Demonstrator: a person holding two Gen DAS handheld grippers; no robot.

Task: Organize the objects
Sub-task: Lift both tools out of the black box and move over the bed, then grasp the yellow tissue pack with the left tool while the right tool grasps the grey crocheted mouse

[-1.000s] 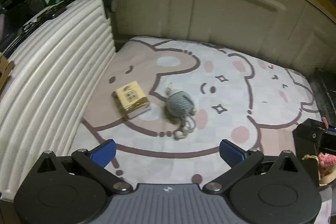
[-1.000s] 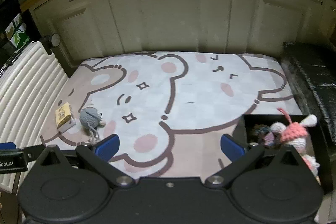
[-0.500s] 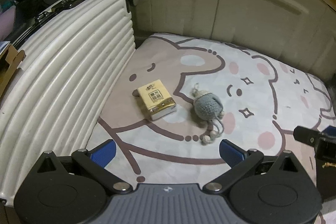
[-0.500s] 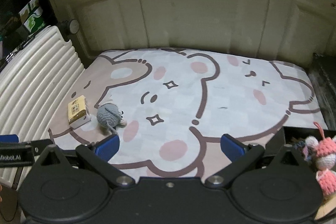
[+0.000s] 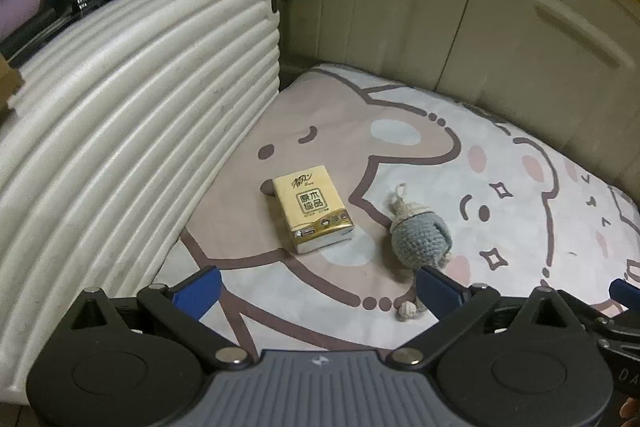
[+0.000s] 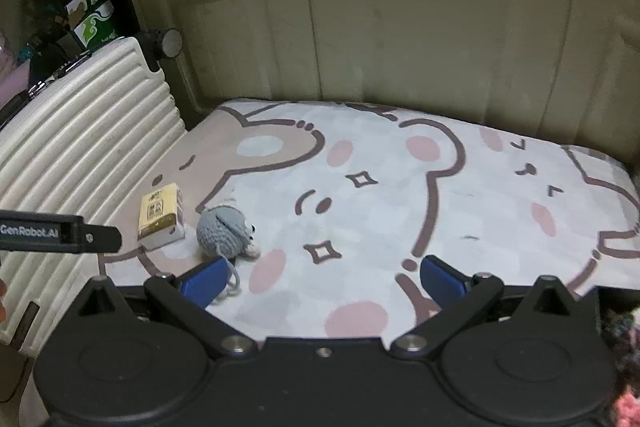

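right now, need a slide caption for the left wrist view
Open left gripper above a cartoon mat, facing a yellow tissue pack and grey crochet toy beside a white ribbed suitcase.

From my remote station: a pale mat (image 5: 400,163) printed with brown-outlined cartoon bears and pink cheeks; a yellow tissue pack (image 5: 312,213) with dark lettering; a grey-blue crocheted toy (image 5: 420,241); a cream ribbed suitcase (image 5: 120,131); cream cabinet doors (image 6: 400,39).

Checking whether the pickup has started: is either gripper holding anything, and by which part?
Nothing is held. The left gripper and right gripper are open; tissue pack and crocheted toy lie on the mat.
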